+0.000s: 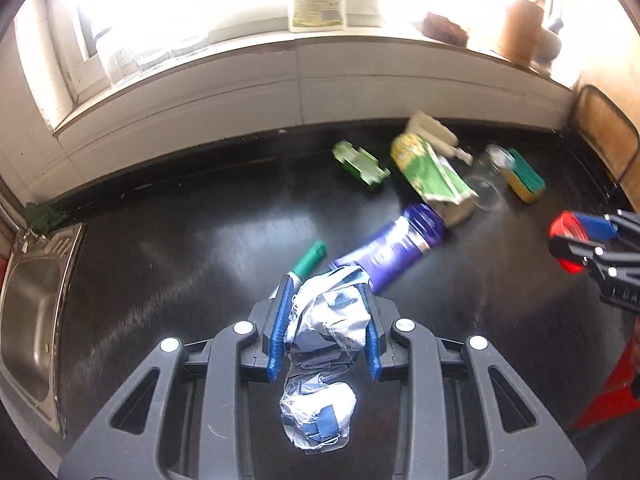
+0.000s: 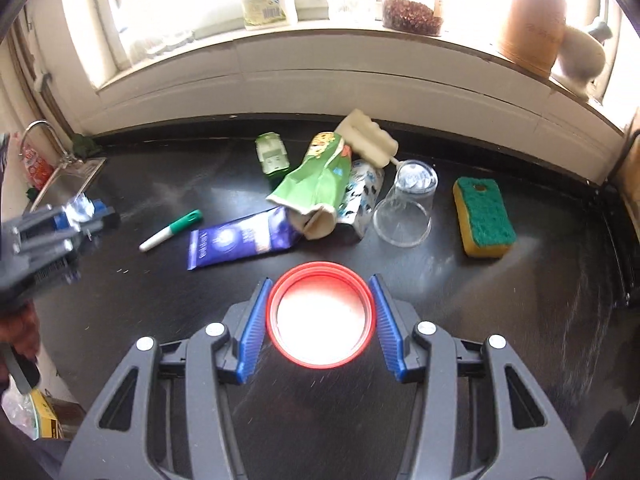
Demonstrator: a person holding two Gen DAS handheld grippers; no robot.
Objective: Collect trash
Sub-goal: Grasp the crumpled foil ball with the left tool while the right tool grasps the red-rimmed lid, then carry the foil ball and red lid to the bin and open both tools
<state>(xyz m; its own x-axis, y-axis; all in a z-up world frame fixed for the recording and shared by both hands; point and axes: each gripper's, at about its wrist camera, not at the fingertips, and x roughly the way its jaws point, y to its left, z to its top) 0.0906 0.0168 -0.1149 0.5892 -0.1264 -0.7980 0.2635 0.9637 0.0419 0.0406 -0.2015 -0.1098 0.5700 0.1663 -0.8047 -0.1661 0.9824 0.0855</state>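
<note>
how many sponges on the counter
1: a yellow and green sponge at the right, beside the upturned glass. More could hide under the wrapper pile.

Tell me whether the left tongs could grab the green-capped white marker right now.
Probably not yet. The left tongs are already shut on a crumpled silver-and-blue wrapper, so nothing else fits between the pads. The green-capped white marker lies in the open on the black countertop, unobstructed once the wrapper is dropped.

On the counter are one sponge, one clear cup, one marker, and three wrappers: purple, green, crumpled.
</note>
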